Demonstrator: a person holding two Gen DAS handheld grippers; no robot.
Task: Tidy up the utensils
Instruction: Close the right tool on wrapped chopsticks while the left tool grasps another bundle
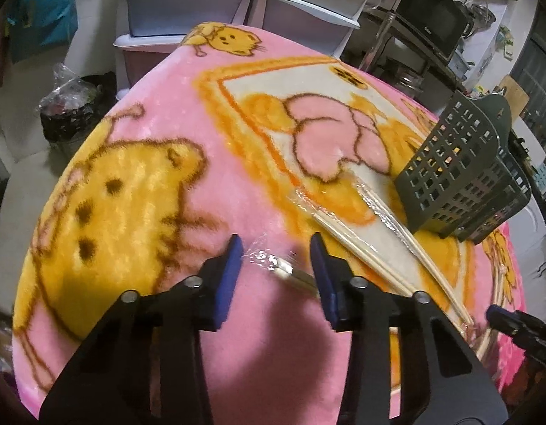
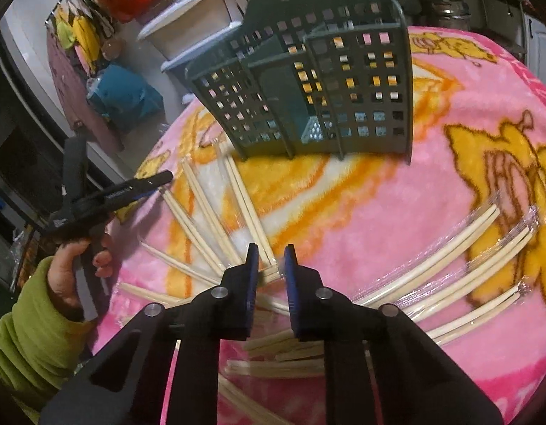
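Note:
Several pairs of pale chopsticks in clear wrap (image 2: pixel 450 258) lie scattered on a pink and yellow blanket (image 1: pixel 159 113). A dark green slotted utensil basket (image 2: pixel 308 88) stands at the far side, also in the left wrist view (image 1: pixel 460 163). My left gripper (image 1: pixel 276 248) is open, astride the end of one wrapped pair (image 1: pixel 290 272) without touching it. My right gripper (image 2: pixel 271 258) has its blue pads narrowed onto the near end of another wrapped pair (image 2: pixel 244 205) that points toward the basket. A hand in a green sleeve (image 2: pixel 32 326) holds the left gripper (image 2: pixel 149 184).
White and purple storage drawers (image 1: pixel 188 3) stand behind the table, with a black microwave (image 1: pixel 432 17) on a rack to the right. A bagged black bin (image 1: pixel 71 113) sits off the table's left edge. More chopstick pairs (image 1: pixel 361 241) lie before the basket.

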